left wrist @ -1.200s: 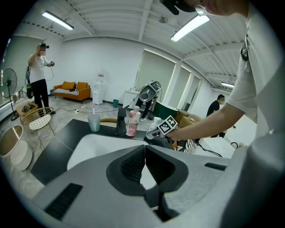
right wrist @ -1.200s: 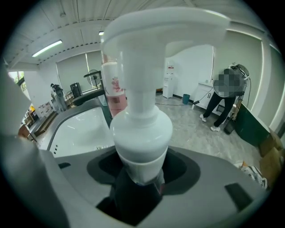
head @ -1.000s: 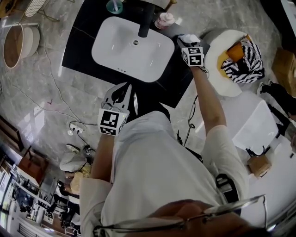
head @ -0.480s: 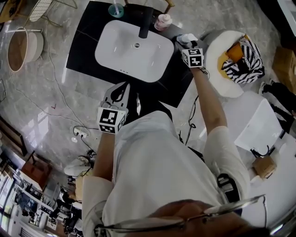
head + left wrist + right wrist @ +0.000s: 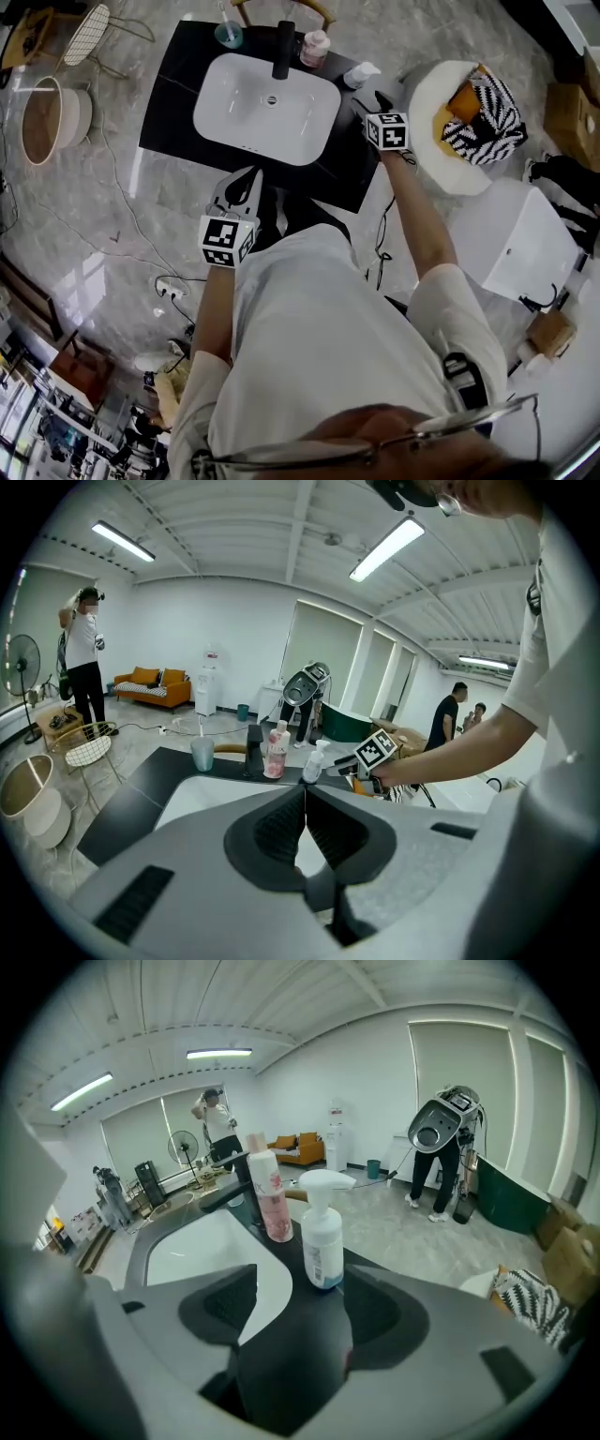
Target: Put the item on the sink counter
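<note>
A white pump bottle [image 5: 361, 73] [image 5: 322, 1232] stands upright on the black sink counter [image 5: 352, 169], right of the white basin [image 5: 267, 108]. My right gripper [image 5: 375, 99] [image 5: 300, 1299] hangs just short of it, open. Its jaws have just been closing a little, with nothing between them; the bottle stands free beyond the tips. My left gripper [image 5: 240, 187] [image 5: 305, 794] is shut and empty, held over the counter's near edge. In the left gripper view the pump bottle [image 5: 313, 761] shows beside the right gripper's marker cube.
A pink bottle [image 5: 314, 47], a black faucet [image 5: 281, 49] and a pale green cup [image 5: 228, 35] line the back of the counter. A white round seat with striped cloth [image 5: 464, 112] stands right of it. A basket [image 5: 42, 117] sits on the floor at left. People stand in the background.
The right gripper has drawn back and up from the white pump bottle, which now stands alone on the counter. The left gripper has risen slightly.
</note>
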A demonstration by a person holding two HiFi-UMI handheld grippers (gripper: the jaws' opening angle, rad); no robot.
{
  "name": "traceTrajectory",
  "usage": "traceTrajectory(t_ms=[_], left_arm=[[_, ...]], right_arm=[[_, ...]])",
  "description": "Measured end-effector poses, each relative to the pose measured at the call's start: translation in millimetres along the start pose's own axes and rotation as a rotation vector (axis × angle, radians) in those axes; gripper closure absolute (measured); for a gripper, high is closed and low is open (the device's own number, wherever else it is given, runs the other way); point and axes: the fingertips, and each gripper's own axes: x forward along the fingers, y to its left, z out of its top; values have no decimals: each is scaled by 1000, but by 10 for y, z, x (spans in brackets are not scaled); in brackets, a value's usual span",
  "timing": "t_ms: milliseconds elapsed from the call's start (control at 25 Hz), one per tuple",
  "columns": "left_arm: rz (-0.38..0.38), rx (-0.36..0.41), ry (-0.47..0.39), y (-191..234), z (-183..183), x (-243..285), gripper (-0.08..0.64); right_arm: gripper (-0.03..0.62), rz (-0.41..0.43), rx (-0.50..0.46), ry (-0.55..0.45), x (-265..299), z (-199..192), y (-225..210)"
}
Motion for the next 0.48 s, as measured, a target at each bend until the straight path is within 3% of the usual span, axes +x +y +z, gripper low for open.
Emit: traceTrajectory(t_ms=[280,480], left_arm=[[-54,47,-29,-41,45,-196,555],[-121,20,-48,36,28,-430,555]], right_arm=[[359,-14,22,-62,-584,33,339],[396,-36,19,-110,-1032,127,738]])
